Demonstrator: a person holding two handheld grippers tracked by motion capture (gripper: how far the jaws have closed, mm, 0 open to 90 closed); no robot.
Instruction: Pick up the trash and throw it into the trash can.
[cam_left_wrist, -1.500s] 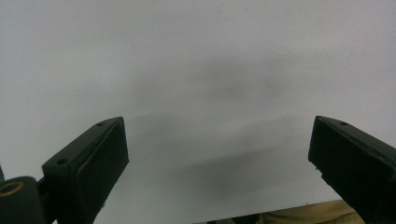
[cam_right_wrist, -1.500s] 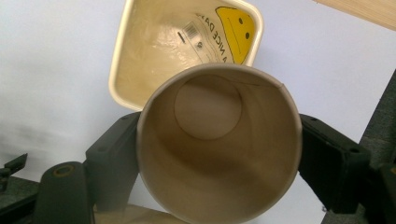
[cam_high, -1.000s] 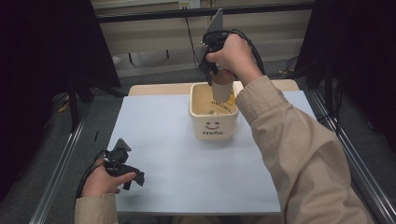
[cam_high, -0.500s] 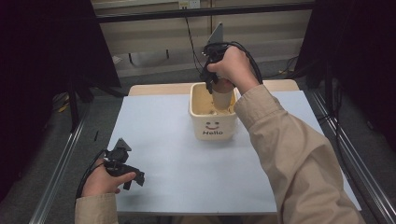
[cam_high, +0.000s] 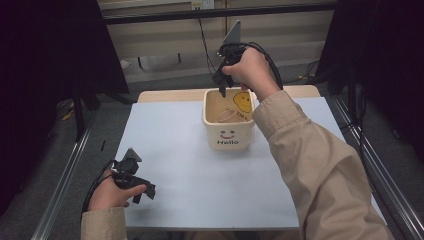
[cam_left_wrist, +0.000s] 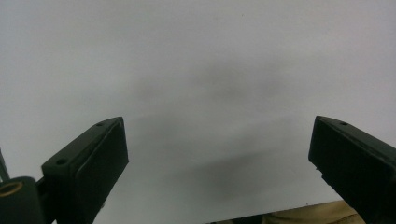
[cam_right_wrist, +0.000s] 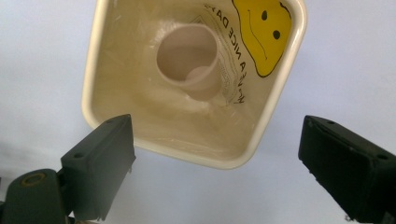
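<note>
"Two grippers, one in each hand. Where are they?"

"The right gripper (cam_high: 223, 86) is held up high over the cream square plastic tub with the smiley face and 'Hello' on its front (cam_high: 228, 138). The left gripper (cam_high: 134, 181) is low down near the front left corner of the pale blue table top (cam_high: 190, 185), well apart from the tub."

"Are the jaws holding anything?"

"No. In the right gripper view the two black jaws stand wide apart with nothing between them. In the left gripper view the jaws are wide apart too, and they just look at bare table."

"What is in the tub?"

"A small pale pinkish paper cup (cam_right_wrist: 189, 60). It lies tipped on its side at the bottom, with its open mouth turned up toward the camera. A yellow smiley face sticker (cam_right_wrist: 264, 32) is on the inside wall just beside it."

"So what step is this?"

"Nobody told us the job, so I can only guess. The cup sits in the tub and the right jaws are empty above it. That looks to me like the moment around a drop, or the start of a reach in to get it."

"What would come next?"

"If the cup has to come out, the right gripper must go straight down inside the walls and close softly on the cup's rim. Paper cups squash easily."
</note>
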